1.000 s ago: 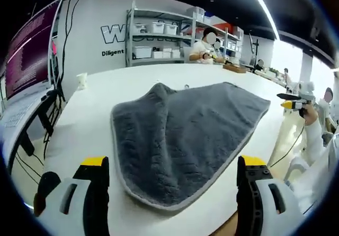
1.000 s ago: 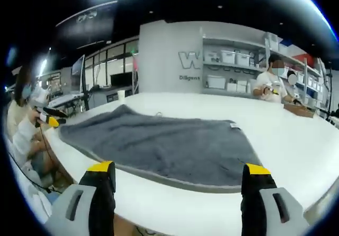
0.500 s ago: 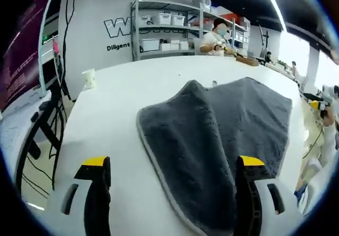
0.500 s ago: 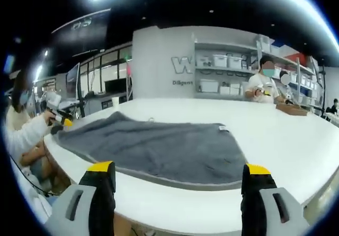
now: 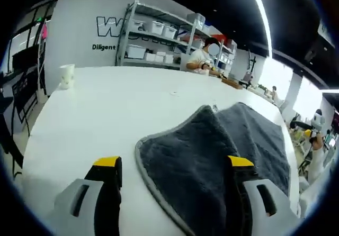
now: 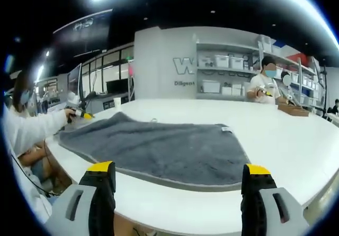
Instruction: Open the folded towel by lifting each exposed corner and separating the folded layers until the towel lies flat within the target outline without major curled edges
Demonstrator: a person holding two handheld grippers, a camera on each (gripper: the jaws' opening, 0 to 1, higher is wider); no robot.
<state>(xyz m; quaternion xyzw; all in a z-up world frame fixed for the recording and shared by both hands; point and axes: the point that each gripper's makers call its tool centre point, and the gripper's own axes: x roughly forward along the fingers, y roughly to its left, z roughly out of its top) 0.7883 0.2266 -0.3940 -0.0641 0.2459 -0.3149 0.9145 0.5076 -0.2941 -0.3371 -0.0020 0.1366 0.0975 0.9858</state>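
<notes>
On the white table (image 5: 95, 109) lies the grey towel (image 5: 212, 156), humped along a fold. Over its near corner my left gripper (image 5: 172, 175) hovers, jaws wide, holding nothing. My right gripper (image 6: 180, 180) hangs before the towel's long edge, jaws wide too.

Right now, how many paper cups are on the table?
1: a white paper cup near the table's far left edge in the left gripper view, apart from the towel. Others may be hidden.
</notes>
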